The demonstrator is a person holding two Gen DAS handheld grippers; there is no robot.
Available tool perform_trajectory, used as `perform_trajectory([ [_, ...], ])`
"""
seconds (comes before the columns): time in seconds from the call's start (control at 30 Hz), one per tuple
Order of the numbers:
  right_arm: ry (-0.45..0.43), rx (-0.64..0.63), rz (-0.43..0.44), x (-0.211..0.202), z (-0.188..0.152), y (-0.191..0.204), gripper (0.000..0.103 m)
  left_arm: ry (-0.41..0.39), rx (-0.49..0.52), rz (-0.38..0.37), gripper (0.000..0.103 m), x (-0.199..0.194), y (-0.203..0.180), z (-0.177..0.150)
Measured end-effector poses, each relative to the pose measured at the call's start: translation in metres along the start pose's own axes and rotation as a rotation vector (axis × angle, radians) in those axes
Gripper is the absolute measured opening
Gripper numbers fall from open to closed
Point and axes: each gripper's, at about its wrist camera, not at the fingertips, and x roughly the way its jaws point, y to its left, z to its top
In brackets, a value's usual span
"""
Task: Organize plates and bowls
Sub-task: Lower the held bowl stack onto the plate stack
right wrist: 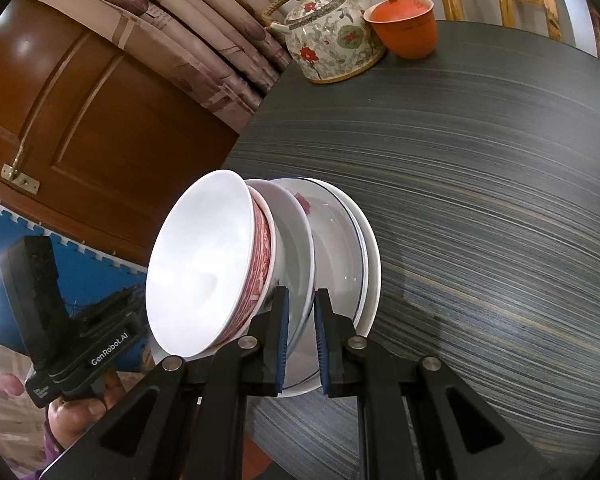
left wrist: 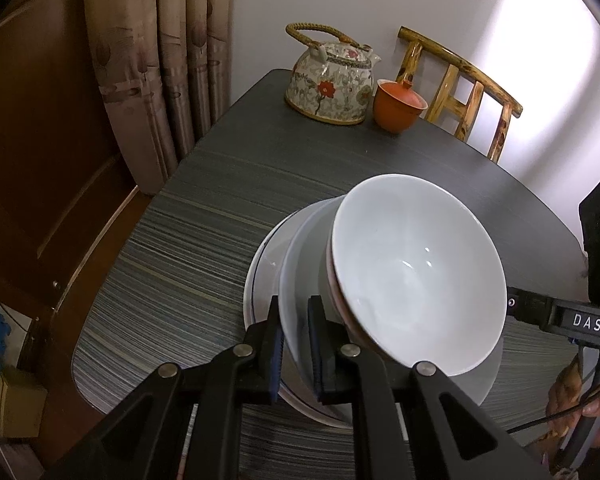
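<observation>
Plates and bowls form one nested stack, gripped from opposite sides by both grippers. Left gripper (left wrist: 294, 344): jaws clamped on the near rim of a white dish (left wrist: 300, 280), which passes between the pads; just beyond the right-hand jaw rises the top bowl (left wrist: 416, 268), white inside, empty, tipped toward the camera. Right gripper (right wrist: 302, 340): jaws clamped on the rim of a white dish (right wrist: 296, 248) in the middle of the stack; to the left of the jaws sits the same top bowl (right wrist: 204, 260), its outer wall patterned in red; to the right of the jaws lie a blue-rimmed plate (right wrist: 340, 240) with a red flower motif and, outermost, a plain white plate (right wrist: 374, 264). Whether both grippers hold the same dish cannot be told.

Progress: stacking appears done, since every plate and bowl in view is nested and none lies loose on the striped grey table (left wrist: 188, 216). What seems to remain is setting the stack down or moving it to its place; whether it rests on the table or is held just above it cannot be told.

Beyond the jaws, well apart from the stack, stand a floral teapot (left wrist: 330, 84) and an orange lidded cup (left wrist: 398, 106), both closed, contents hidden.
</observation>
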Motion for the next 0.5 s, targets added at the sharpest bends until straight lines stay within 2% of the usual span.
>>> perform_trajectory([
  [0.5,-0.015,0.001,0.008,0.0020,0.0010,-0.0032,0.013,-0.007,0.014,0.010,0.011,0.0055,-0.0006,-0.0034],
])
